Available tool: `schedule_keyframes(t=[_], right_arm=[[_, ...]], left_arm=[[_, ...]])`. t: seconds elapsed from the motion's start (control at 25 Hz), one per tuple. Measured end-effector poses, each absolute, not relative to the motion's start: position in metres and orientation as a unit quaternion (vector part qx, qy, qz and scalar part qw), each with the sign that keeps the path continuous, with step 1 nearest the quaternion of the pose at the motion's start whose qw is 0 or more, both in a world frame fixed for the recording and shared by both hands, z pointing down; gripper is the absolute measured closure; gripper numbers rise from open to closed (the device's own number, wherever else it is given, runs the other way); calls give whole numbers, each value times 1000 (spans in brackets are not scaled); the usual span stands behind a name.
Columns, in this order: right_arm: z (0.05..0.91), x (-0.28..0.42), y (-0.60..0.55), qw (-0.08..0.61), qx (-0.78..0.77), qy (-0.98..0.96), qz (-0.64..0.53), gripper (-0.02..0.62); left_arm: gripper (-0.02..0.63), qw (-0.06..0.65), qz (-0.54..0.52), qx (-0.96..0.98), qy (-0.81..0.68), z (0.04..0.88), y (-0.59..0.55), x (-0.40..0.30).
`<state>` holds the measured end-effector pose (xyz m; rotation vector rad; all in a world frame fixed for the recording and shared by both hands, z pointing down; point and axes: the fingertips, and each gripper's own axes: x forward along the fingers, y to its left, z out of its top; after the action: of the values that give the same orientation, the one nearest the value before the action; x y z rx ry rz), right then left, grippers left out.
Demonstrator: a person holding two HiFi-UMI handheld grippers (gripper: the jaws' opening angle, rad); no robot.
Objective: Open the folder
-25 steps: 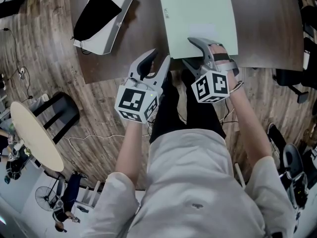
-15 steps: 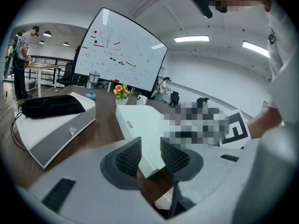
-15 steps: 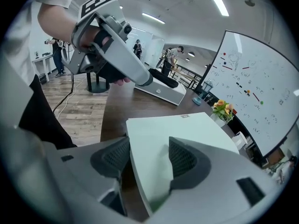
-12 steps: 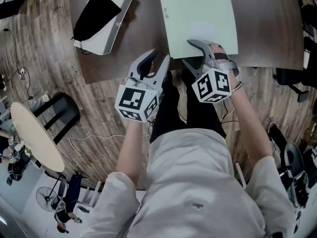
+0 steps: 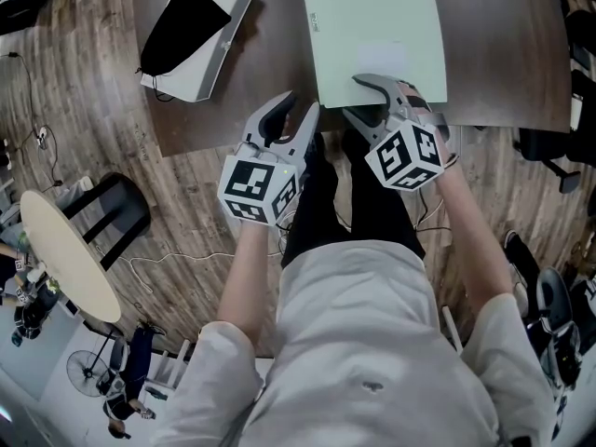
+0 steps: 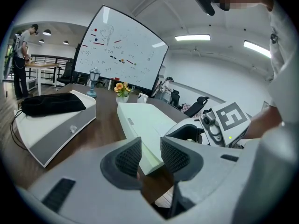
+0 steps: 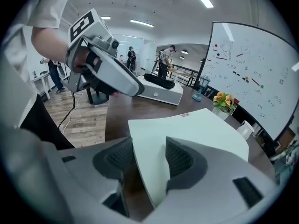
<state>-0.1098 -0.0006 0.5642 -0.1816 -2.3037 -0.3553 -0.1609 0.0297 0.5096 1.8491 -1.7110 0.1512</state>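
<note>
The pale green folder (image 5: 372, 26) lies flat on the dark counter (image 5: 270, 63), reaching its front edge. The right hand-held gripper (image 5: 354, 97) is closing, with the folder's near edge between its jaws. The left hand-held gripper (image 5: 300, 103), jaws slightly apart and empty, sits just beside the folder's left corner. A white case (image 5: 219, 45) carrying a black cloth (image 5: 182, 21) lies well to the left.

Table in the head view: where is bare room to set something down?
Bare table lies between the white case and the green folder, and again right of the folder up to the table's edge. It is crowded at the near side: the right hand-held gripper is closing its jaws around the folder's edge, the left hand-held gripper open beside it.
</note>
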Motion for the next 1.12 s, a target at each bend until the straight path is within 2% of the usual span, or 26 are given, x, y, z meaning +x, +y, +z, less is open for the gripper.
schedule_keyframes(t=[0.32, 1.12], right_arm=[[557, -113, 1, 380, -71, -918, -91, 425], [544, -115, 3, 355, -91, -930, -33, 497]], left_arm=[[492, 319, 79, 694, -640, 532, 31, -160], [492, 340, 115, 690, -629, 568, 10, -149]])
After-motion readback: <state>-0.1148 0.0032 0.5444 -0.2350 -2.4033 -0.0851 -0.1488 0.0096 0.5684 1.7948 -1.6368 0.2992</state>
